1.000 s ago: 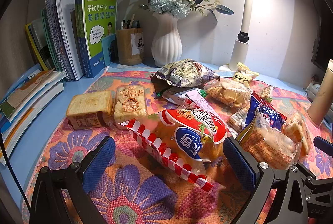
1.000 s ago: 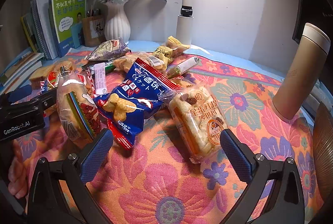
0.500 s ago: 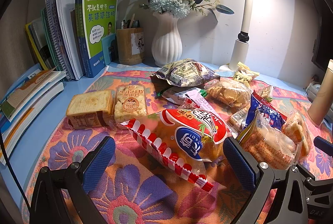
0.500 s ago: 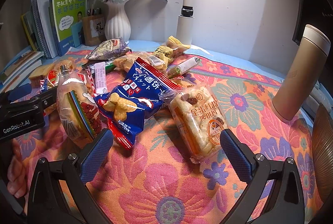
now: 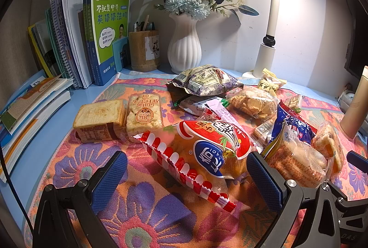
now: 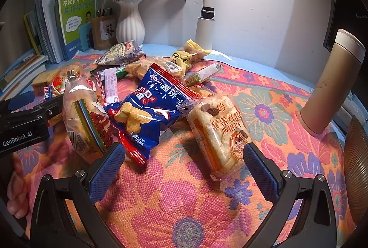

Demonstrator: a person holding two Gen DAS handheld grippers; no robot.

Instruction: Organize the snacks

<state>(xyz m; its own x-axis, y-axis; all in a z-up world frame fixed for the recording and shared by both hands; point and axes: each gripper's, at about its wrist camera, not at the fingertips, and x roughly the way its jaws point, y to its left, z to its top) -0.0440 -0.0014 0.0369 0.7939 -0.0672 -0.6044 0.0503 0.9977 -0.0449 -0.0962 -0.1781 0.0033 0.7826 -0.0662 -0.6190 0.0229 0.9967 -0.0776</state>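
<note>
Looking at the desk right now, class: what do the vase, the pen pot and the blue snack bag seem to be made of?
Vase: probably glazed ceramic, though moulded plastic is possible; white, ribbed, softly shiny.
Pen pot: likely bamboo or wood; matte brown with a grainy, uneven surface.
Blue snack bag: thin plastic film; glossy, crinkled, printed, with crimped red ends.

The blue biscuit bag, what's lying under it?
In the right wrist view the blue bag leans over the floral cloth, its right edge overlapping the clear wrapper of the rice cake pack. Whatever sits beneath its middle is covered.
</note>
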